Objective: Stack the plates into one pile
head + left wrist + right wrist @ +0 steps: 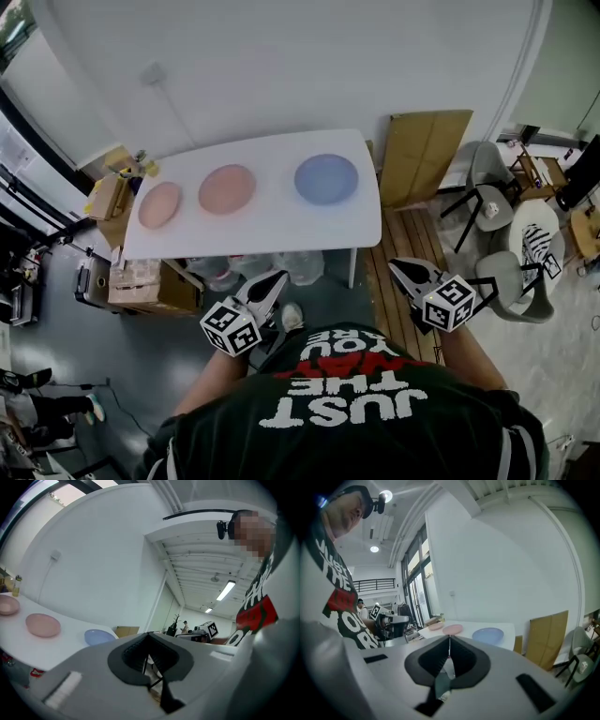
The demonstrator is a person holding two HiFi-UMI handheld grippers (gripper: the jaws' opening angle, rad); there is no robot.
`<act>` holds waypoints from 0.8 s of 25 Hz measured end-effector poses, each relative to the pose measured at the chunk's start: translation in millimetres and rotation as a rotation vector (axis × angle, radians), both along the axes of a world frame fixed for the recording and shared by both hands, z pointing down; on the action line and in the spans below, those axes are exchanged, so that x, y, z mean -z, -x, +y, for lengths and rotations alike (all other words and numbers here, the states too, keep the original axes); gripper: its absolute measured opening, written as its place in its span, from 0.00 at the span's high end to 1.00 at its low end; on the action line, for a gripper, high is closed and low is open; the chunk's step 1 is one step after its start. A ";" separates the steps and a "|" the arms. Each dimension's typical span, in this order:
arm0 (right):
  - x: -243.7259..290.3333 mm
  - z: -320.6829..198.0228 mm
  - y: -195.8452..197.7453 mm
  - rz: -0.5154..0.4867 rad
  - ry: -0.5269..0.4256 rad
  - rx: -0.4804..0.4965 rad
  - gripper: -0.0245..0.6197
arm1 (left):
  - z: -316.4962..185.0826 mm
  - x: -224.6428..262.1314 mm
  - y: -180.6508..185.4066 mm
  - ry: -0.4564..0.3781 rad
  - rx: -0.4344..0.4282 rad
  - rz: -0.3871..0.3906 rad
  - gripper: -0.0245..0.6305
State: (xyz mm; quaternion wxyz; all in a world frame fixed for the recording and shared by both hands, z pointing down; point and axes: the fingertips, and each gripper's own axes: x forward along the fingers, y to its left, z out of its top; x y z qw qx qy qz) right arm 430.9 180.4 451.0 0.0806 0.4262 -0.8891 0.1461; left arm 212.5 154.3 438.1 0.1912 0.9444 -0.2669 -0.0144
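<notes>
The blue plate [326,179], middle pink plate [227,188] and left pink plate [160,204] lie apart (one row) on the white table [281,230]. The left gripper [279,278] and right gripper [398,265] have their jaws together, empty. Only the head view shows the cardboard boxes [150,284] below.

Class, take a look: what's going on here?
A person stands back from the white table, a gripper in each hand. The left gripper and right gripper are both shut and empty. The left pink plate, middle pink plate and blue plate lie apart in a row; nothing is stacked yet.
</notes>
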 end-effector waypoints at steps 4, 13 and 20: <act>-10.1 -76.0 24.2 0.031 -0.011 -0.056 0.95 | -83.2 -16.0 21.4 -0.011 -0.062 0.028 0.95; -1.1 -248.4 57.4 0.056 0.026 -0.182 0.95 | -258.7 -11.1 35.8 -0.014 -0.232 0.003 0.95; -37.4 -309.0 9.1 0.066 0.129 -0.217 0.95 | -305.8 -32.5 -9.2 0.022 -0.231 -0.015 0.95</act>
